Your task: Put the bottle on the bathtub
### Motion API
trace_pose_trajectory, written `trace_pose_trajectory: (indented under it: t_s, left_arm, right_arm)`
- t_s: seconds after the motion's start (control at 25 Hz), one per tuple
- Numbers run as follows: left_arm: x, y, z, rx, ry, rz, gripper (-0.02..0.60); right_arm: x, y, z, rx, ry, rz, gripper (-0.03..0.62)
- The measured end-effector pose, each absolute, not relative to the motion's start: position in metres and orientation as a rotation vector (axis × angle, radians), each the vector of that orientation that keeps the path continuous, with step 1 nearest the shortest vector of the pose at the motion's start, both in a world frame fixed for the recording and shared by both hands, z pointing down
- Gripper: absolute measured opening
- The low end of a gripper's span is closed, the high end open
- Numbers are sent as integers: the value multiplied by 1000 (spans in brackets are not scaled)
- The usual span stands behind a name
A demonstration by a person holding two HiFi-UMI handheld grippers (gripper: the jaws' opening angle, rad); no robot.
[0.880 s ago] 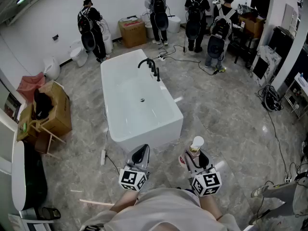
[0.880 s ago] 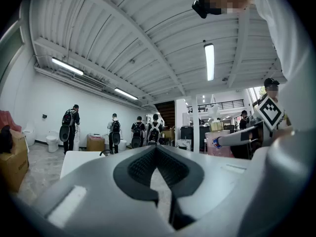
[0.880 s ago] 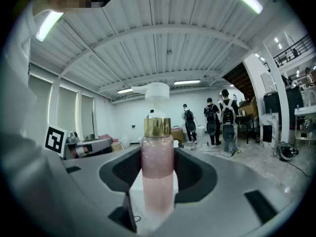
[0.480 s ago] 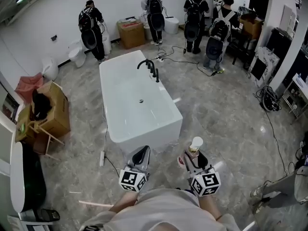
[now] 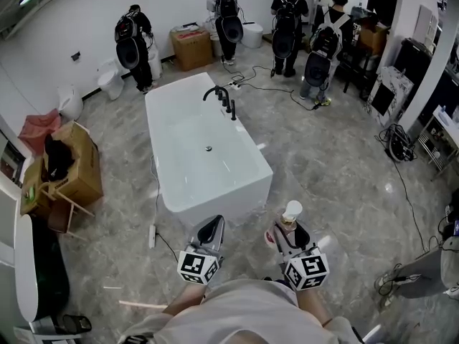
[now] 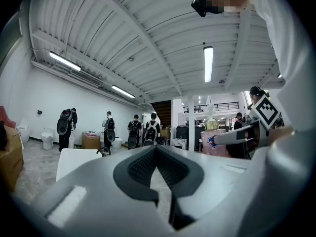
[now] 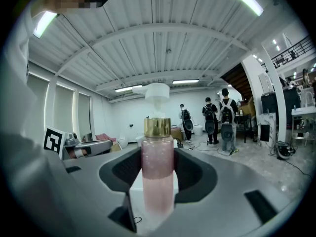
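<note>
Clearly two grippers show at the bottom of the head view, side by side and apart. The left gripper (image 5: 209,228) has its jaws pressed together with nothing between them. The right gripper (image 5: 288,232) clamps the single bottle (image 5: 290,216) upright between its jaws; in the right gripper view the bottle is pink with a gold collar and a white pump top. It sits at lower centre-right of the head view, over the grey floor (image 5: 323,170), near the bathtub's closest corner but not on it. One white bathtub (image 5: 215,198) fills the middle of the frame, with one black faucet (image 5: 221,96) on its far right rim. Four people (image 5: 287,16) wearing backpacks stand along the top of the frame, backs turned. Two cardboard boxes are visible: one (image 5: 189,46) at top centre, one (image 5: 80,167) at the left edge.
</note>
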State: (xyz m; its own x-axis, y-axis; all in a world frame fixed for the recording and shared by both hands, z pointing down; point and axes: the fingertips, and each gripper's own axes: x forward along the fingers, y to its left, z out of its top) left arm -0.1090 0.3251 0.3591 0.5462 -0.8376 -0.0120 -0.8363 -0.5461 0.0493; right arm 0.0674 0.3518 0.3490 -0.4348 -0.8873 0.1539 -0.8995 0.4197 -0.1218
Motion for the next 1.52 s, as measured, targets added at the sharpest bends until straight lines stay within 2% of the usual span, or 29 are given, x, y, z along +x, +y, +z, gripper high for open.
trace_pose_trajectory:
  t_s: [0.88, 1.16, 1.52]
  left_arm:
    - [-148, 260, 375, 2753, -1434, -55, 9]
    - [-127, 184, 390, 2735, -1445, -30, 9]
    - [-91, 8, 401, 2669, -1532, -12, 9]
  right_arm:
    - [39, 289, 370, 1730, -2547, 341, 207]
    - [61, 205, 381, 1689, -2603, 362, 207]
    - [97, 23, 388, 1530, -2667, 343, 207]
